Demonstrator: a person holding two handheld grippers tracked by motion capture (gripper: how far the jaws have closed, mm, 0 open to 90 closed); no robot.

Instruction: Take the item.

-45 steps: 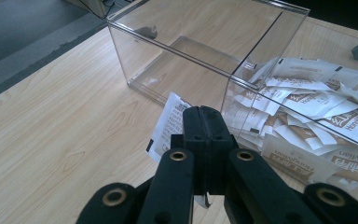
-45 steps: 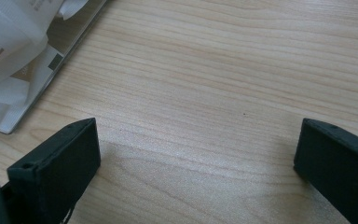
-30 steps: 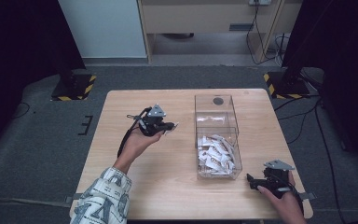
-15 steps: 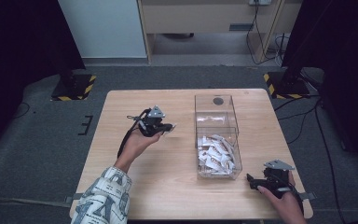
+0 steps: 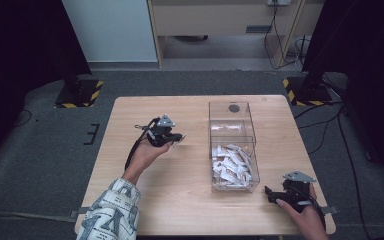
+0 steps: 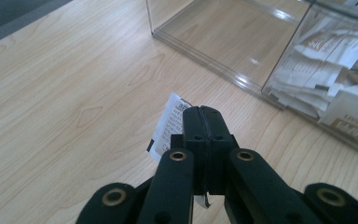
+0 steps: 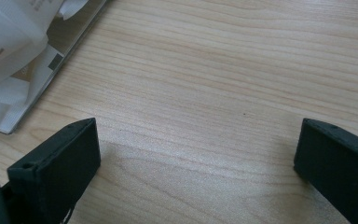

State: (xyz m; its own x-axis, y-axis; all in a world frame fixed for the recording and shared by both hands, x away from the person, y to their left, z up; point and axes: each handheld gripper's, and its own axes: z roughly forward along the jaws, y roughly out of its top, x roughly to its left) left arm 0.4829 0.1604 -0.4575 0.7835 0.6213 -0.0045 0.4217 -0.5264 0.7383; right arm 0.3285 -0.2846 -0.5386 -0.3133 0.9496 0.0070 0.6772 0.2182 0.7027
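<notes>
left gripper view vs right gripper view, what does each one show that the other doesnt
Left gripper view alone: its jaws closed on a small white packet, with the clear box's empty compartment ahead.

Right gripper view alone: its jaws standing wide apart with nothing between them, just bare wood.

Both: the wooden table and the white packets piled in the clear box, seen through its wall.

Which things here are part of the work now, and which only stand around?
In use: left tongs shut on a paper packet; clear box with packets; right tongs open near it.

Around: cabinet, striped stand bases, floor cables.
</notes>
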